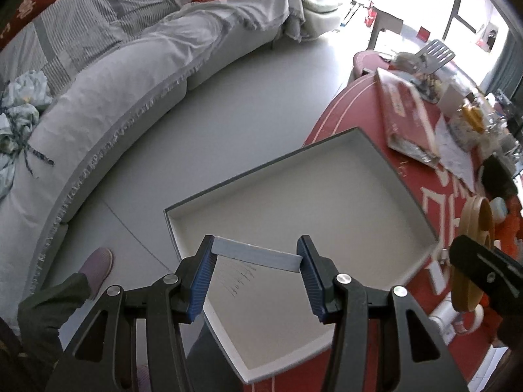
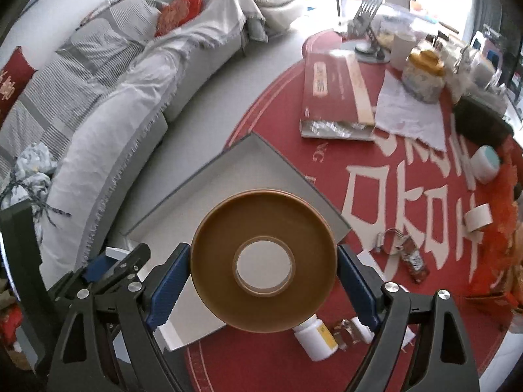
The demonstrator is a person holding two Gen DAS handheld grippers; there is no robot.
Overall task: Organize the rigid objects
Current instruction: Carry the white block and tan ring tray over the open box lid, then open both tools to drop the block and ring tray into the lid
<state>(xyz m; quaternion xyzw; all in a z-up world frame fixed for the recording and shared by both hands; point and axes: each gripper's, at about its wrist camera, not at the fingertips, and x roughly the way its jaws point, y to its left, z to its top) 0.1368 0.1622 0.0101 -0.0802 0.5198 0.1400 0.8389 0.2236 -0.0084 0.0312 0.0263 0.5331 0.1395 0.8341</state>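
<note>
A shallow grey box (image 1: 385, 163) with a white inside sits at the edge of the round red table (image 1: 353, 104); it also shows in the right wrist view (image 2: 261, 156). My left gripper (image 1: 256, 256) is shut on a flat grey-blue bar (image 1: 258, 254) and holds it above the box's near left part. My right gripper (image 2: 263, 268) is shut on a big brown tape roll (image 2: 228, 245), held above the box's near right corner. The roll (image 1: 472, 251) and the right gripper's finger (image 1: 483, 264) also show at the right of the left wrist view.
On the table lie a red book box (image 2: 330, 88), white paper (image 2: 408, 114), a ceramic jar (image 2: 421, 75), a white pill bottle (image 2: 315, 339), a white tape roll (image 2: 477, 219), a small round tin (image 2: 487, 163) and a clip (image 2: 389, 238). A grey sofa (image 1: 130, 65) curves along the left.
</note>
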